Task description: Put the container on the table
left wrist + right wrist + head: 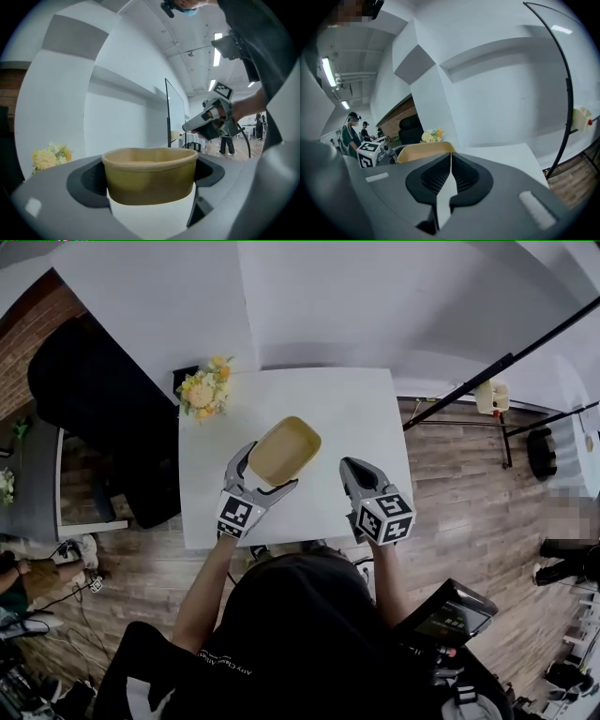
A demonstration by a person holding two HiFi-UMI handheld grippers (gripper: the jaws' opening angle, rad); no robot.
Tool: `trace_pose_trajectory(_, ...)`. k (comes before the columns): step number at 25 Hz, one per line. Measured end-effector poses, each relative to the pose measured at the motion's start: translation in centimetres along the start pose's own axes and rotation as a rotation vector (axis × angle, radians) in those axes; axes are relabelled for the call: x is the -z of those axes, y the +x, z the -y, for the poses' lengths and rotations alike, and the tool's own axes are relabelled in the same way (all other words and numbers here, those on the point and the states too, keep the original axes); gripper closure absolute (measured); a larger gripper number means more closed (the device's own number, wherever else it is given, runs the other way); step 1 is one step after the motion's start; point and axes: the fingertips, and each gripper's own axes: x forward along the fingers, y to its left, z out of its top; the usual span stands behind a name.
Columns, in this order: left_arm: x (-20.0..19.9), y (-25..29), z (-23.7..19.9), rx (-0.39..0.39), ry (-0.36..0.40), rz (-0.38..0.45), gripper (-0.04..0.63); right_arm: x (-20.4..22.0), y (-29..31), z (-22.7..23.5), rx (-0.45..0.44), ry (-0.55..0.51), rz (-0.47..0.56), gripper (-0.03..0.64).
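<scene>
A tan paper container hangs above the white table, held between the jaws of my left gripper. In the left gripper view the container fills the gap between both jaws, which press on its sides. My right gripper is to the right of it, apart from it, jaws closed together with nothing between them. In the right gripper view my right gripper shows only a thin slit, and the container's rim shows beyond it on the left.
A bunch of yellow flowers stands at the table's far left corner. A black chair sits left of the table. Wooden floor lies to the right, with a black stand pole crossing it.
</scene>
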Motion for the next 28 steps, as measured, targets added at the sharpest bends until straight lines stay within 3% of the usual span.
trace_pose_trajectory(4,1.5,2.0,-0.8,-0.058,0.005,-0.049,0.074,1.7,-0.4,-1.5,-0.008,-0.083,-0.060,0.595)
trace_pose_trajectory(8,3.7,4.4,-1.1,-0.104,-0.004,-0.113,0.074,2.3,-1.2,-1.7,0.000,-0.080,-0.062,0.595)
trace_pose_trajectory(13,6.7,7.0,0.1,-0.070,-0.060,-0.181,0.074,3.4,-2.9,-0.8,0.035,-0.057,-0.073,0.597)
trace_pose_trajectory(18,9.9,8.3,2.1,-0.017,-0.069,-0.252,0.075,3.9,-4.8,0.8,0.104,-0.017,-0.057,0.597)
trace_pose_trajectory(28,15.3,9.9,2.1,-0.037,-0.075,-0.458,0.075,5.8,-5.6,0.5,0.106,-0.006,-0.084,0.600)
